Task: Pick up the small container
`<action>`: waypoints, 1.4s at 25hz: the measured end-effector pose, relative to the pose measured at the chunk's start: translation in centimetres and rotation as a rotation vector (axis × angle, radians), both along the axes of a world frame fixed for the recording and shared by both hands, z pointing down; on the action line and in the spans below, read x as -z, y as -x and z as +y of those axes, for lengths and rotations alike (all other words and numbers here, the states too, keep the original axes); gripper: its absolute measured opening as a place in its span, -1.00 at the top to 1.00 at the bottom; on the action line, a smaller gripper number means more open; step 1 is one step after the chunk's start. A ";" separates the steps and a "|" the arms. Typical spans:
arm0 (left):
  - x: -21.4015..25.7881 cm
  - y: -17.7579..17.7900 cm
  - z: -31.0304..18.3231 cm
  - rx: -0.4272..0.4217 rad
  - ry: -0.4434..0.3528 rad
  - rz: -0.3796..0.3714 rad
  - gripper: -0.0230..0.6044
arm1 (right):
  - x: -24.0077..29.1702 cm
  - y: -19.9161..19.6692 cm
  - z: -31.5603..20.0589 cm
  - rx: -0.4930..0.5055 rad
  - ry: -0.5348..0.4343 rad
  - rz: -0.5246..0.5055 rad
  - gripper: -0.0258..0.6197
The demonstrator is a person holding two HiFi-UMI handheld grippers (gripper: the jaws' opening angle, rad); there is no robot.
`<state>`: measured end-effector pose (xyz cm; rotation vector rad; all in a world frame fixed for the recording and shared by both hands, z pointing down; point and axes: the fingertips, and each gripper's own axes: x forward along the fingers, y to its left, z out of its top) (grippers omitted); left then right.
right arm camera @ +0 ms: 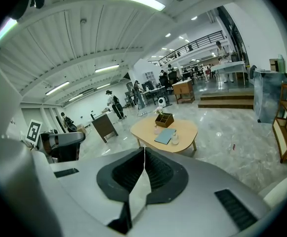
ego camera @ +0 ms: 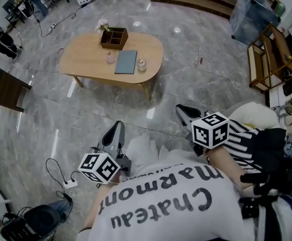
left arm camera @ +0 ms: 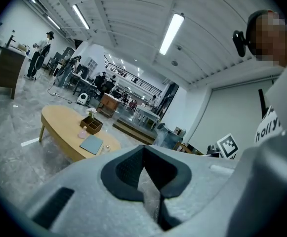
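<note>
Now we hold the left hand-held gripper (ego camera: 117, 128) and the right hand-held gripper (ego camera: 182, 109) with jaws pressed together, nothing between them. The small clear container (ego camera: 141, 64) stands on the oval wooden surface (ego camera: 80, 59), at 3 o'clock of the blue notebook (ego camera: 126, 62), well apart from us at 12 o'clock.

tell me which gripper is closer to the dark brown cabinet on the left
Left. The dark brown cabinet lies ahead and to the left of the left gripper; the right gripper is farther right still.
</note>
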<state>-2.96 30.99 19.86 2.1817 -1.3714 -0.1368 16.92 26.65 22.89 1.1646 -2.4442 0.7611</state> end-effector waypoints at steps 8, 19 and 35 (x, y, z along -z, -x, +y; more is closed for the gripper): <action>-1.0 5.6 -6.4 -0.069 0.044 0.020 0.88 | -1.3 4.8 -4.6 -0.107 0.082 -0.017 0.88; 2.3 16.2 -16.4 -0.090 -0.013 0.036 0.88 | 1.8 14.2 -11.1 -0.164 0.022 0.003 0.88; -0.5 18.1 -19.3 -0.187 0.049 0.065 0.88 | -0.3 19.1 -14.8 -0.137 0.048 0.002 0.88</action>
